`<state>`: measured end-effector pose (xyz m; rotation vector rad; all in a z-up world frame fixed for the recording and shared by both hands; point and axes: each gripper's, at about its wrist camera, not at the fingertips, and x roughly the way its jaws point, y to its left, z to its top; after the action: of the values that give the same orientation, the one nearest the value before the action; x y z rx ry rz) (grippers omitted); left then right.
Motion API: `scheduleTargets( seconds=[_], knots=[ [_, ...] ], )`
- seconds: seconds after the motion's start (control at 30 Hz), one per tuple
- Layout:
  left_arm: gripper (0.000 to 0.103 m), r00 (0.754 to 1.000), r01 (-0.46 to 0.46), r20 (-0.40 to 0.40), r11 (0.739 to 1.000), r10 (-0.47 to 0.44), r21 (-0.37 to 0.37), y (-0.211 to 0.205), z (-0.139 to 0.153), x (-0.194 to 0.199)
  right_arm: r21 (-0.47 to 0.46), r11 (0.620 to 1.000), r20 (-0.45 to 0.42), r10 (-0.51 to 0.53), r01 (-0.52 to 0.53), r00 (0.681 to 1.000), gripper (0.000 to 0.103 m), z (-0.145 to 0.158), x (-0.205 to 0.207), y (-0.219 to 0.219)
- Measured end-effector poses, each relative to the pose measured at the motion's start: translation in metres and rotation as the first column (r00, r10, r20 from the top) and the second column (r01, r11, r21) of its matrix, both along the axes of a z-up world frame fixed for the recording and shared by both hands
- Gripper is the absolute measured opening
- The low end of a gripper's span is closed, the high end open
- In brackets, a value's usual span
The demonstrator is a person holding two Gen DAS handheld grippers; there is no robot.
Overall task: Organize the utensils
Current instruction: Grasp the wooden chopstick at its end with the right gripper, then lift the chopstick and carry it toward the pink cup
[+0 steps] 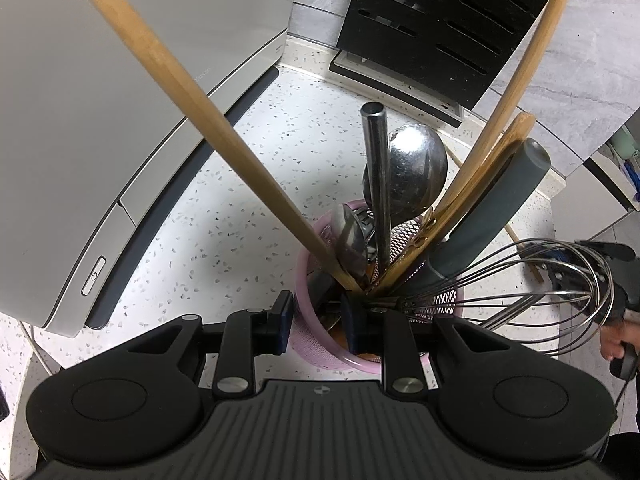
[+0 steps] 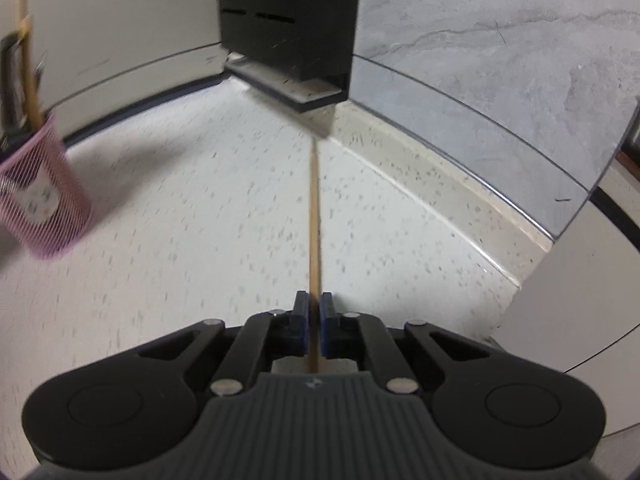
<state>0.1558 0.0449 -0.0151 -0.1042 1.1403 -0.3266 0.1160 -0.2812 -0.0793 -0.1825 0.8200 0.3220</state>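
Note:
A pink mesh utensil holder [image 1: 308, 340] stands on the speckled counter, packed with wooden sticks [image 1: 192, 96], a steel ladle [image 1: 412, 164], a grey-handled tool [image 1: 492, 216] and a wire whisk [image 1: 532, 280]. My left gripper [image 1: 318, 318] straddles the holder's near rim, one finger outside and one inside, apparently clamped on the wall. My right gripper [image 2: 314, 320] is shut on a thin wooden chopstick [image 2: 314, 216] that points forward along the counter. The holder also shows at the left of the right wrist view [image 2: 44, 200].
A white appliance [image 1: 120, 120] stands left of the holder. A black slotted knife block [image 1: 440, 20] stands at the back against the grey stone wall [image 2: 480, 60]. A white cabinet side [image 2: 580, 300] is at the right. A chopstick [image 1: 524, 252] lies on the counter beyond the whisk.

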Motion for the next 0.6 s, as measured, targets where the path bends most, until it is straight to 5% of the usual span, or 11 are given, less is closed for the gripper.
scheduleTargets(
  seconds=[0.6],
  knots=[
    [0.029, 1.0, 0.001, -0.002, 1.0, -0.001, 0.001, 0.001, -0.001, 0.0, -0.004, 0.999, -0.094, 0.039, -0.04, 0.995, 0.002, 0.007, -0.029, -0.019]
  ],
)
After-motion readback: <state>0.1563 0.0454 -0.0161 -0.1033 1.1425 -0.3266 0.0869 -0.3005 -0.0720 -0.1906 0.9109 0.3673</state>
